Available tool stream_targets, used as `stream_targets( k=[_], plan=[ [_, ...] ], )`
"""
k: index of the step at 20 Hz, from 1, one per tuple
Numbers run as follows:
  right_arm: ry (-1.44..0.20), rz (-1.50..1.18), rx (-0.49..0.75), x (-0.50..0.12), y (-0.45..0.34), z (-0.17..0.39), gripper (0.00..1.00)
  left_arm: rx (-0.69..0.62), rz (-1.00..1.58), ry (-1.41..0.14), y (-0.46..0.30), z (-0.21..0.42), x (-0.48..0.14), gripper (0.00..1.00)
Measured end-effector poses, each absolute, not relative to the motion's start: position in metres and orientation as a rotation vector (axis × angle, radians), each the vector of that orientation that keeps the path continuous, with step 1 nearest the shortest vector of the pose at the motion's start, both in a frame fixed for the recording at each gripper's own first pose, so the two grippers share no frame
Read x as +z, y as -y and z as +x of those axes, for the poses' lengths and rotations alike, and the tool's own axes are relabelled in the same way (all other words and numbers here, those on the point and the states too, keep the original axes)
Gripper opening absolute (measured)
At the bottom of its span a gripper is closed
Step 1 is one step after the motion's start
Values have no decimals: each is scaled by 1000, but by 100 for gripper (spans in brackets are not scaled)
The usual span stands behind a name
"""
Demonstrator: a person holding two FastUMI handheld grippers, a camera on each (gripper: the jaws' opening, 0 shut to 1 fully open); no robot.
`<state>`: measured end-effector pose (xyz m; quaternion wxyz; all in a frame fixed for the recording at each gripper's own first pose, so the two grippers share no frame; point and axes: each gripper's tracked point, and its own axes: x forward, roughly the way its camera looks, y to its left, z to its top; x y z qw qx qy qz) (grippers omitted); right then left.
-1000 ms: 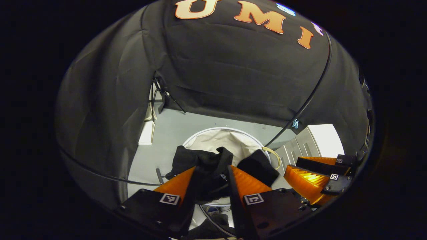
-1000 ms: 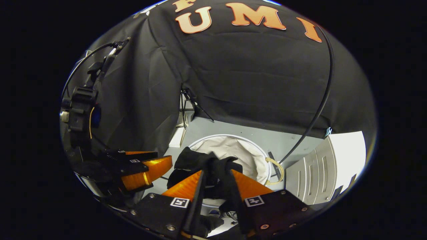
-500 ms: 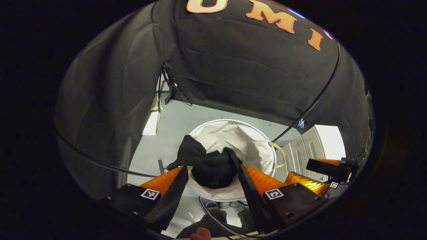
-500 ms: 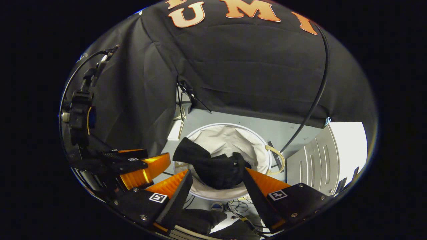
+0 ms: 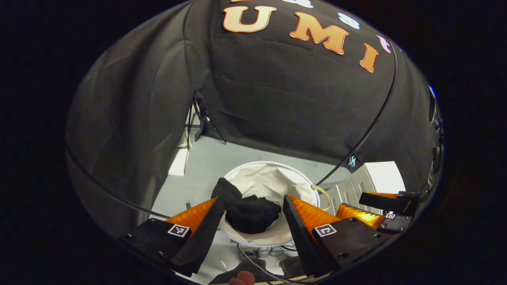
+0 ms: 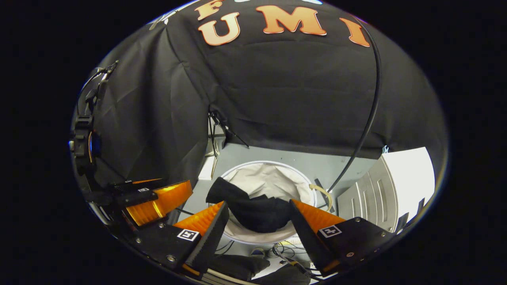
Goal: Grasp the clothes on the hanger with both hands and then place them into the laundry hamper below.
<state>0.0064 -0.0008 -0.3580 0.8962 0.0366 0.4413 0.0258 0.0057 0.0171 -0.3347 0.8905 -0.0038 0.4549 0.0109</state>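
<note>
The grey floor (image 5: 206,166) carries the round white laundry hamper (image 5: 277,178), seen from above in both views; inside it lies the black clothes (image 5: 249,211), bunched against the near wall with one fold draped over the rim at the left (a second ago the same garment hung pinched between the fingers above the hamper, and half a second ago it had just dropped in); a black cable (image 6: 366,118) runs down the booth wall toward the hamper's looped handle (image 5: 323,192); the left hand-held gripper (image 5: 251,209) hangs over the hamper with its fingers spread wide and nothing between them; the right hand-held gripper (image 6: 259,209) is likewise wide apart and empty, both having let go since the earlier frames.
</note>
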Motion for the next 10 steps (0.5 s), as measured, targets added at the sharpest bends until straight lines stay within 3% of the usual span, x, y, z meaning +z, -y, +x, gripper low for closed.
stream_targets(
  k=[10],
  plan=[
    [-556, 32, 43, -202, 3, 49, 94, 4, -31, -596, -11, 57, -181, 100]
  ],
)
